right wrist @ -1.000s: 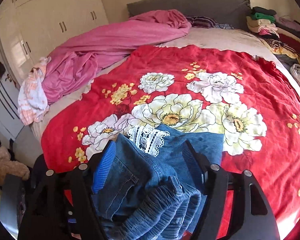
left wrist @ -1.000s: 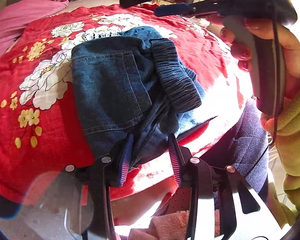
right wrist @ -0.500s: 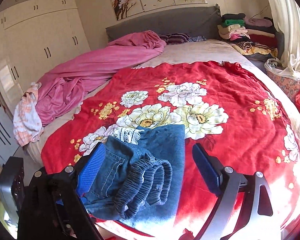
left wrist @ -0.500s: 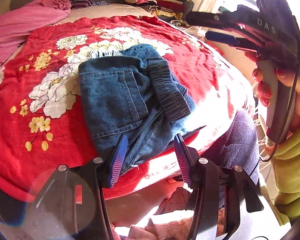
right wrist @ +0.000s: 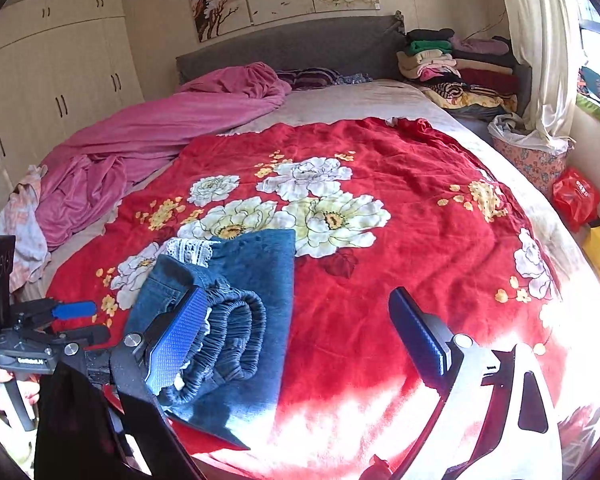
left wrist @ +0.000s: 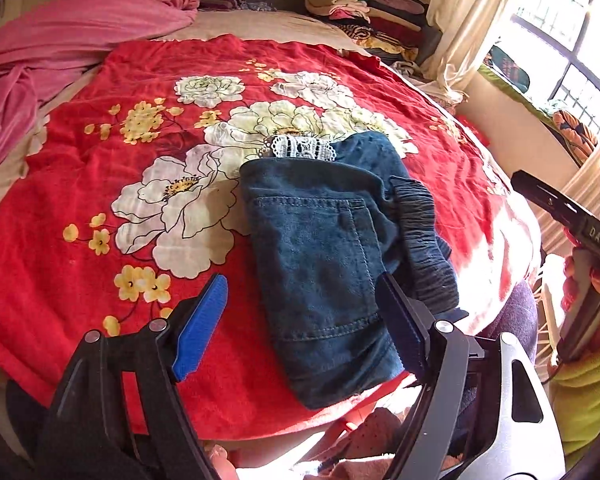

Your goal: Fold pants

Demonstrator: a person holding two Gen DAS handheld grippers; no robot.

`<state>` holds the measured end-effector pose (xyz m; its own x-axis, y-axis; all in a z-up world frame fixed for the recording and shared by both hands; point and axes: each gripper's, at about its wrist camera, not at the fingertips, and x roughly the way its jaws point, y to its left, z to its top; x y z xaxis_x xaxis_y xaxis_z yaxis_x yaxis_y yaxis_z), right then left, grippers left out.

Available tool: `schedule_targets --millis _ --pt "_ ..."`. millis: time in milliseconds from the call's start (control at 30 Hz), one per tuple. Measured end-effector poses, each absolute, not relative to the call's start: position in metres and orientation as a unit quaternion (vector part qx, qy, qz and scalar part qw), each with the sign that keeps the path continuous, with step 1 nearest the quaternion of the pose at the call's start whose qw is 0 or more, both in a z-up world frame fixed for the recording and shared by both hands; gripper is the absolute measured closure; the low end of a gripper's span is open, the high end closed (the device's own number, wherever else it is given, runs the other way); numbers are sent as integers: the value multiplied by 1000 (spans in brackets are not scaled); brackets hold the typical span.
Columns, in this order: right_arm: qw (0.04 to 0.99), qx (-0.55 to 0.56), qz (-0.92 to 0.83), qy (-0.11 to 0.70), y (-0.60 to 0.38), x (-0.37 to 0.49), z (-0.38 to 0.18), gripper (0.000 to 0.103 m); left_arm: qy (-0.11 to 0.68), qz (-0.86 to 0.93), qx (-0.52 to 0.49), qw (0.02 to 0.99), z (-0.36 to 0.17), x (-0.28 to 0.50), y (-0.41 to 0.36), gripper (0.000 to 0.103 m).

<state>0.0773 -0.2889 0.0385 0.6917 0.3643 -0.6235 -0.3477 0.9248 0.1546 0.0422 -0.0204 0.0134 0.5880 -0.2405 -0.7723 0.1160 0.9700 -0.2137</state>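
The blue denim pants [left wrist: 324,256] lie folded in a compact stack near the front edge of the red flowered blanket [left wrist: 100,240], with a white lace hem [left wrist: 300,146] at the far end and the elastic waistband [left wrist: 424,240] on the right. My left gripper [left wrist: 300,320] is open and empty, raised above the near end of the pants. My right gripper [right wrist: 296,336] is open and empty, held above the blanket just right of the pants [right wrist: 256,304]. The right gripper's handle also shows at the right edge of the left wrist view.
A pink quilt [right wrist: 160,128] lies bunched at the bed's far left. Stacks of folded clothes [right wrist: 452,64] sit at the far right by the grey headboard [right wrist: 300,46]. A flowered basket [right wrist: 532,156] and a red bag [right wrist: 576,196] stand beside the bed.
Both grippers let go of the pants, opened wide and pulled back and up. The folded pants stay lying on the blanket.
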Motion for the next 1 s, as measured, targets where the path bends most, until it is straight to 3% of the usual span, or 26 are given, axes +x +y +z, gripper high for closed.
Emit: schedule_targets --millis 167,500,700,833,1000 --pt "907 7 187 377 -287 88 13 11 458 -78 -106 879 -3 63 -11 27" --pt "874 27 231 426 -271 104 -24 13 467 -70 -136 871 -28 81 -12 26" --pt "850 53 272 449 -256 116 -37 34 465 -66 -123 874 -32 85 -18 26" --pt "832 73 300 461 -245 123 -48 55 463 -66 -122 876 -33 88 -20 26" --pt "830 80 305 461 -245 122 -47 58 460 -74 -132 875 -34 89 -21 35"
